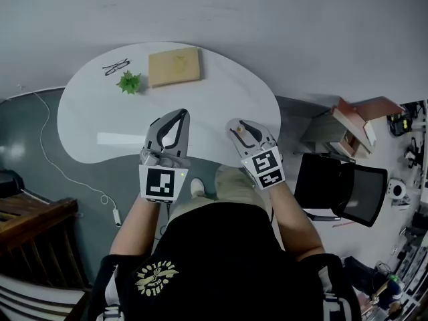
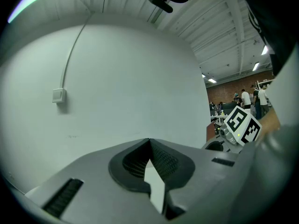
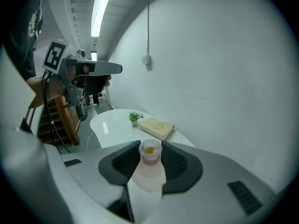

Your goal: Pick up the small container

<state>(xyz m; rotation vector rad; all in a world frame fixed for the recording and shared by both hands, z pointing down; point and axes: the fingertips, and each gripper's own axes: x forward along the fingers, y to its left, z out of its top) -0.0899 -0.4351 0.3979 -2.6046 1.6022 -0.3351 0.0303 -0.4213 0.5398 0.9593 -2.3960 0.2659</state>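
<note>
A small translucent container (image 3: 149, 166) with something yellow at its top sits between the pads of my right gripper (image 3: 150, 145), which is shut on it. In the head view the right gripper (image 1: 242, 130) hangs over the near edge of the white table (image 1: 87, 126). Beside it, to the left, my left gripper (image 1: 180, 114) is shut, its tips touching with nothing between them. The left gripper view shows those tips (image 2: 149, 141) meeting in front of a bare white wall.
On the table's far side lie a tan book (image 1: 174, 66), a small green plant (image 1: 130, 82) and a pair of glasses (image 1: 116, 66). A black chair (image 1: 348, 189) and stacked books (image 1: 354, 122) stand to the right. Dark wooden furniture (image 1: 33, 226) and a cable (image 1: 60, 169) are on the left.
</note>
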